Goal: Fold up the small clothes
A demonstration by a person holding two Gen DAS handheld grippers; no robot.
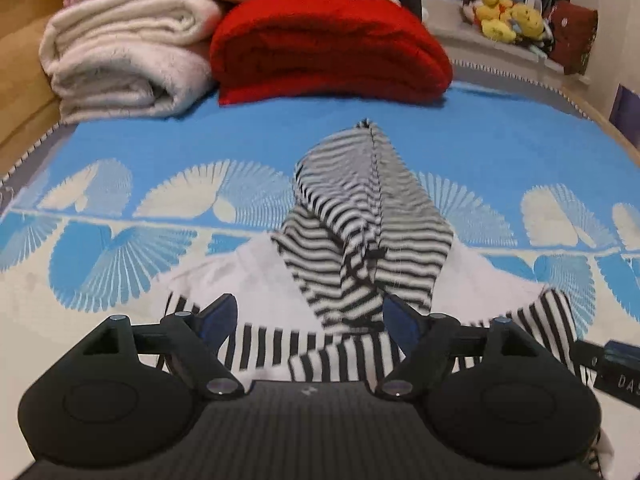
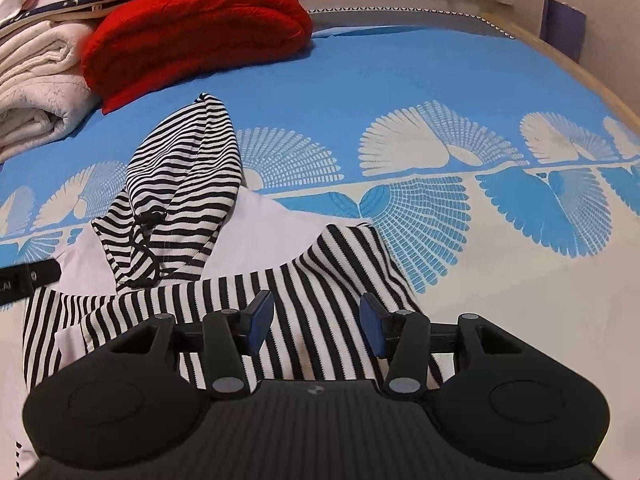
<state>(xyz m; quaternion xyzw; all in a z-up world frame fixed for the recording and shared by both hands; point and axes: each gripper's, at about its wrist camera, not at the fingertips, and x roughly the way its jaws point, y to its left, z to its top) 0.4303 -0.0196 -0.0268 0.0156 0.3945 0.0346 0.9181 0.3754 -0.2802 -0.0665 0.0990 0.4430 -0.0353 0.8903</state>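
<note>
A small white hooded top with black-and-white striped hood [image 1: 360, 208] and striped sleeves lies on the blue-and-cream bedspread [image 1: 160, 140]. Its hood [image 2: 188, 160] points away from me and a striped sleeve [image 2: 320, 280] is folded across the white body. My left gripper [image 1: 310, 316] is open just above the folded sleeves, at the base of the hood. My right gripper [image 2: 318, 320] is open over the striped sleeve on the garment's right side. Neither holds cloth. The other gripper's edge shows at the side of each view.
A folded red blanket [image 1: 332, 48] and a folded cream blanket [image 1: 124, 60] lie at the far end of the bed. Yellow plush toys [image 1: 508, 16] sit on a shelf beyond. A wooden bed frame [image 1: 24, 80] borders the left.
</note>
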